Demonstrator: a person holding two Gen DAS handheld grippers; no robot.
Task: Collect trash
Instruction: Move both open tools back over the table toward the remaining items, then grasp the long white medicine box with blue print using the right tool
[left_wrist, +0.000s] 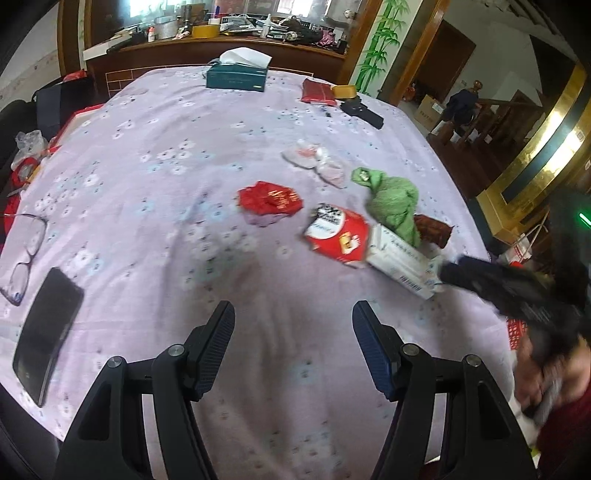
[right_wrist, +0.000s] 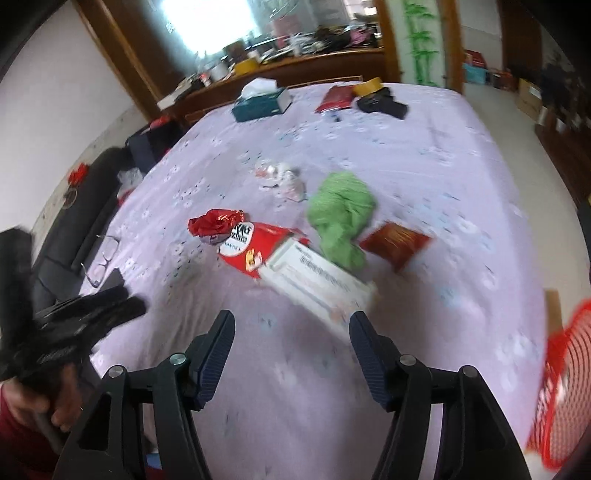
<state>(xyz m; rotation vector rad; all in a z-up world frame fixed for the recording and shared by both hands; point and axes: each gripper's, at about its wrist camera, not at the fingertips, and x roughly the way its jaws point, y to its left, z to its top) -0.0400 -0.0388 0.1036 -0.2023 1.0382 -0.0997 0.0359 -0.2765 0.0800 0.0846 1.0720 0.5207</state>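
Both sets of jaws stand open with nothing between them, over bare lilac floral cloth on the surface (left_wrist: 155, 155). Left gripper (left_wrist: 293, 314) hovers near the front edge; trash lies ahead at 12 to 2 o'clock: crumpled red wrapper (left_wrist: 269, 201), red snack bag (left_wrist: 338, 234), white carton (left_wrist: 400, 260) touching the bag, green cloth (left_wrist: 397, 205) draped onto the carton, clear plastic wrappers (left_wrist: 317, 160) beyond. Right gripper (right_wrist: 291, 325) has the white carton just past its right finger at 1 o'clock, brown-red packet (right_wrist: 395, 243) further out. Red mesh basket (right_wrist: 561, 391) at 4 o'clock, blurred. Glasses (left_wrist: 26, 251) and black phone (left_wrist: 48, 332) at 9 o'clock of the left gripper.
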